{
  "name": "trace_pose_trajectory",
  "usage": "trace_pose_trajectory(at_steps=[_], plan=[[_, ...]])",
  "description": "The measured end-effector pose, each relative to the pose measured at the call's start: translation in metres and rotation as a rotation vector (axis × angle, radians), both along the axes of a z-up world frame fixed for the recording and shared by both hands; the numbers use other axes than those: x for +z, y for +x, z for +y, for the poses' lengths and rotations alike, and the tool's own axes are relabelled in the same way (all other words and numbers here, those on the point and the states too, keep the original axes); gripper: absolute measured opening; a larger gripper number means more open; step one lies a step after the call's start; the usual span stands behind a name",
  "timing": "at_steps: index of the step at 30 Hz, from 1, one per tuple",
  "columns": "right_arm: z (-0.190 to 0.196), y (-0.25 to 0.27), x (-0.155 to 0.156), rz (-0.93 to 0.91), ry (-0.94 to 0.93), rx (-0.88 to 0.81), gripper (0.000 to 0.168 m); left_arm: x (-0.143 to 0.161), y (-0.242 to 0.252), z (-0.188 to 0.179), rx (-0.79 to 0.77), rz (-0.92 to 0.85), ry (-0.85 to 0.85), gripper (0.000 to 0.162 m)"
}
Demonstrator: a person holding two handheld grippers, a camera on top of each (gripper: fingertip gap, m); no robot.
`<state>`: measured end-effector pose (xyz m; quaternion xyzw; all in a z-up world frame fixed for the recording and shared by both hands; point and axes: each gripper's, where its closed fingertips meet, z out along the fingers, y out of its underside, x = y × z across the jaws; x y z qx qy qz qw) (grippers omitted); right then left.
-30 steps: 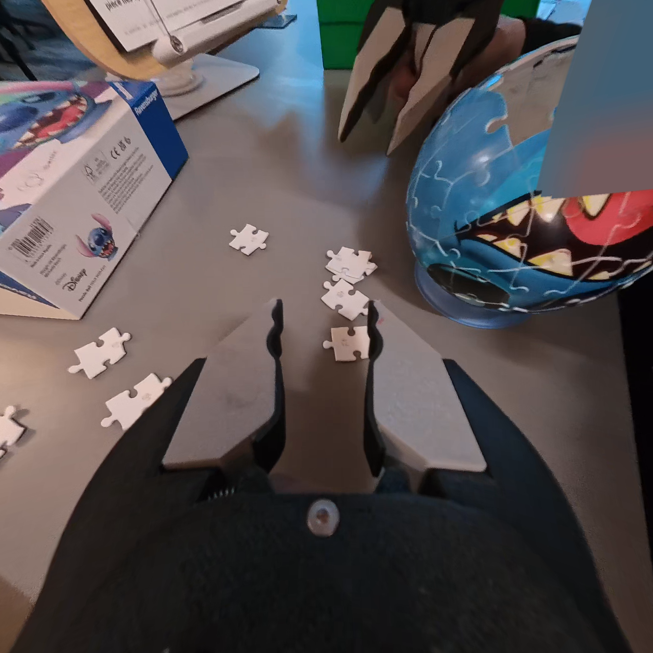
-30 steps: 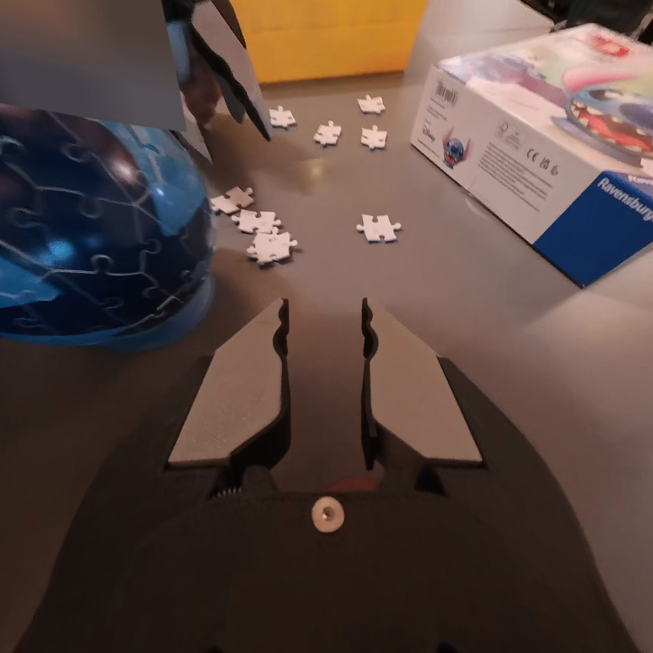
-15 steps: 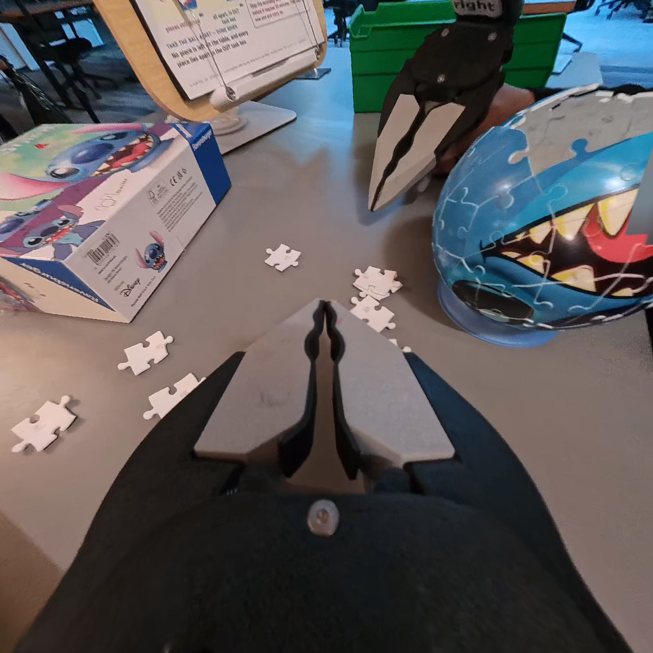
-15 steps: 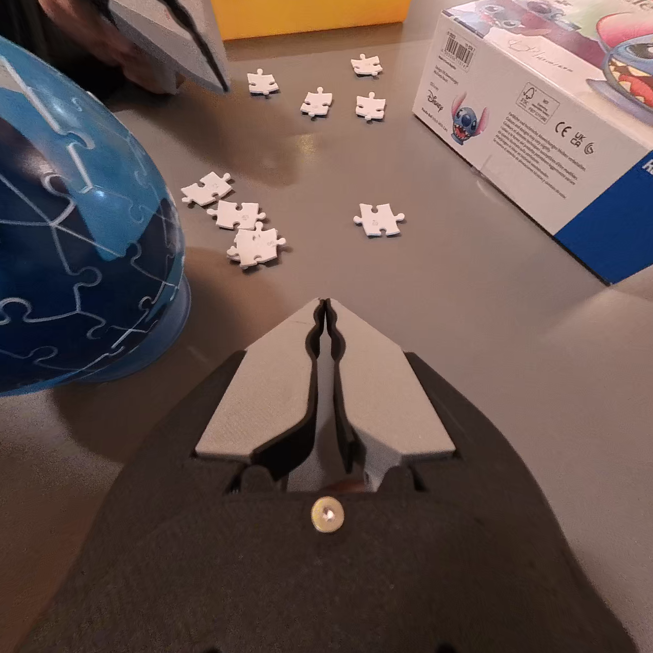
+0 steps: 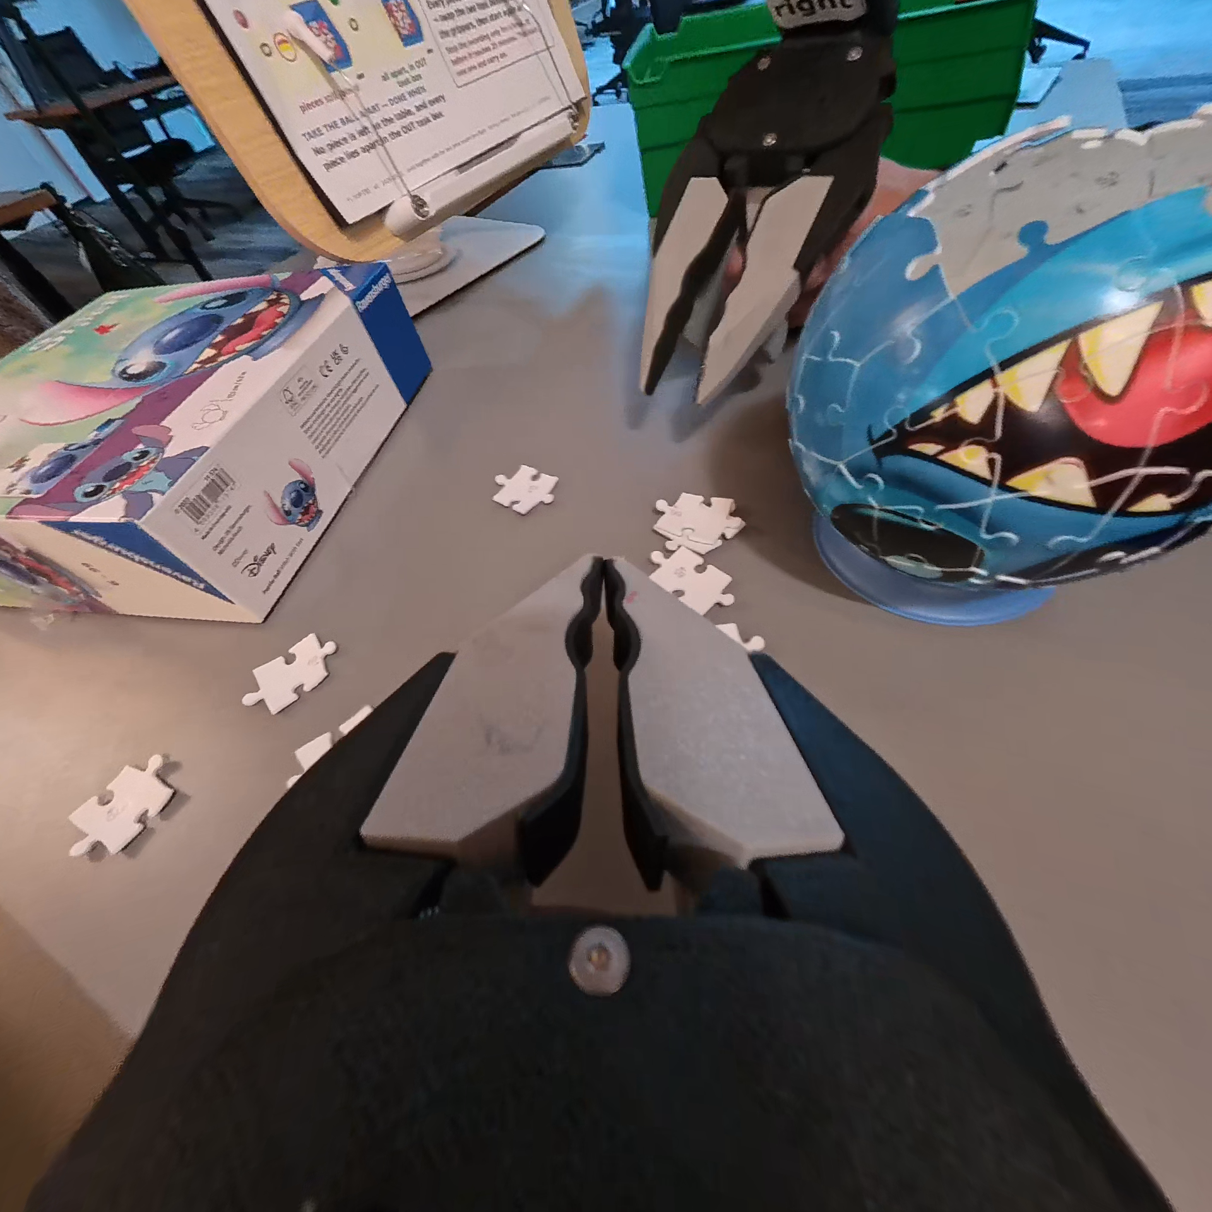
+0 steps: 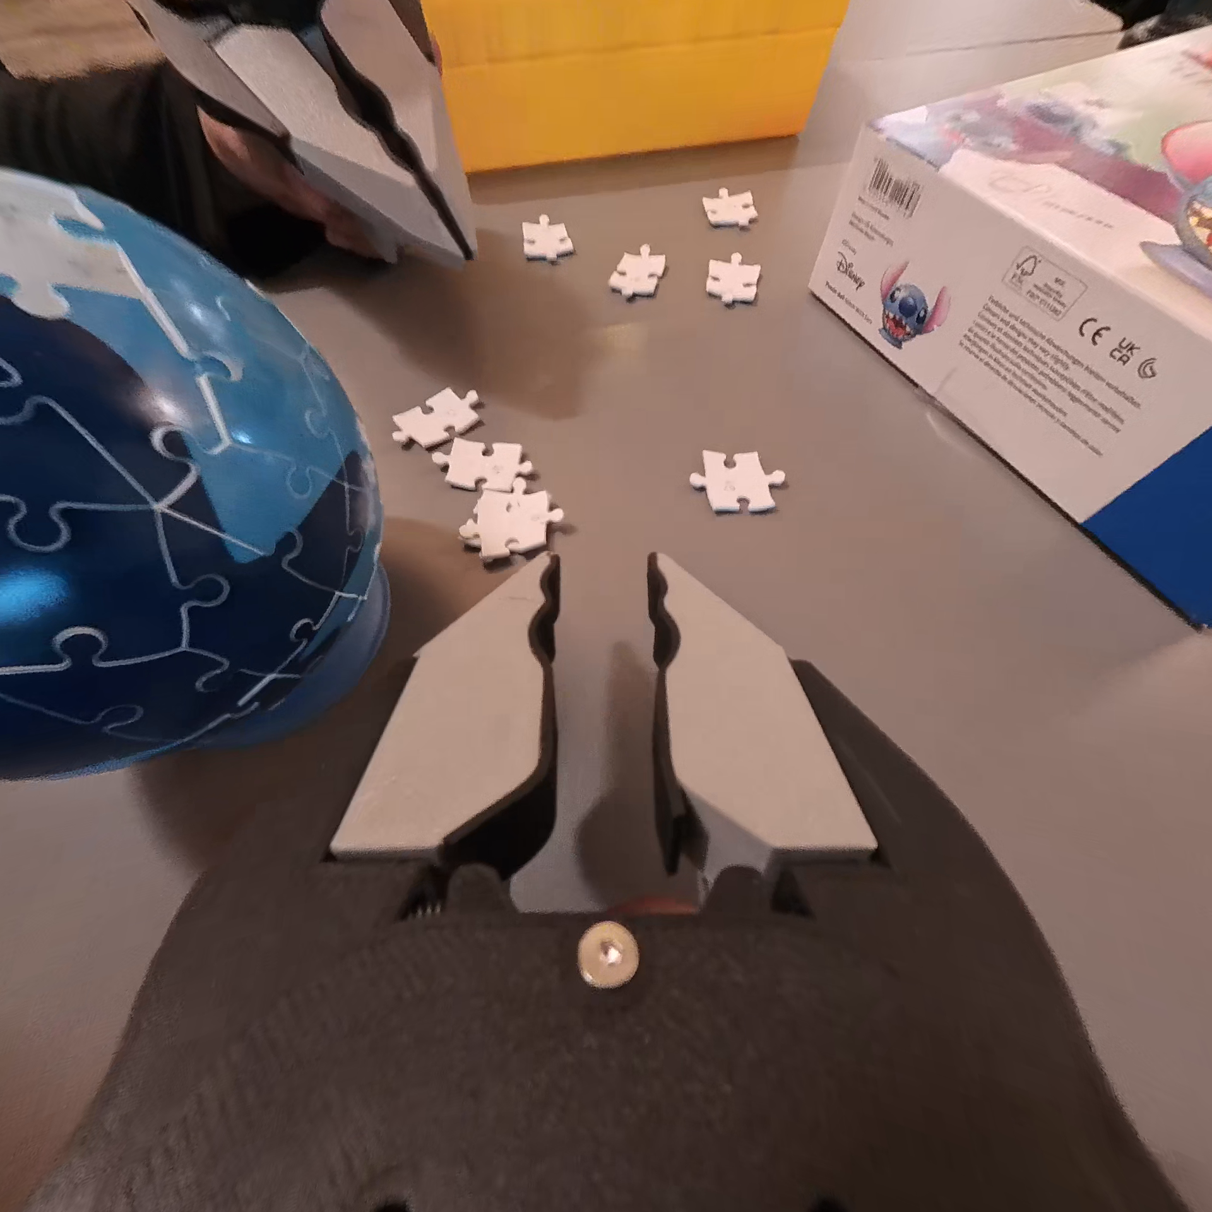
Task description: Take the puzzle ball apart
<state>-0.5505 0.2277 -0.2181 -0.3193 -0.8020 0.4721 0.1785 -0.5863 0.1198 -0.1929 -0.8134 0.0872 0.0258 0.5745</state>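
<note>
The blue puzzle ball (image 5: 984, 426) with a toothy mouth stands on its blue ring base at the right of the left wrist view. Its top is open and shows white piece backs. It also shows in the right wrist view (image 6: 164, 525) at the left. Several loose white pieces (image 5: 695, 525) lie on the grey table beside it. My left gripper (image 5: 602, 565) is shut with nothing between its fingers, above the pieces. My right gripper (image 6: 603, 561) is open and empty, just right of the ball, near a small stack of pieces (image 6: 515, 518).
The puzzle box (image 5: 197, 446) lies to the left, and shows at the right in the right wrist view (image 6: 1049, 295). A green bin (image 5: 951, 79) and a page on a wooden stand (image 5: 393, 98) are behind. A yellow bin (image 6: 629, 85) is behind the far pieces (image 6: 731, 279). My hands' fingertips stand some 12 cm from each other.
My left gripper went from open to shut and stays shut. My right gripper shut half a second ago and has now opened again. Both views tilted up slightly.
</note>
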Motion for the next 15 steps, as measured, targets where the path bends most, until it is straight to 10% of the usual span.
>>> trace_pose_trajectory(at_steps=[15], plan=[[-0.016,-0.048,0.021,0.136,-0.057,-0.097,0.051,0.001,-0.040,-0.019,0.190,0.110,0.011,0.014]])
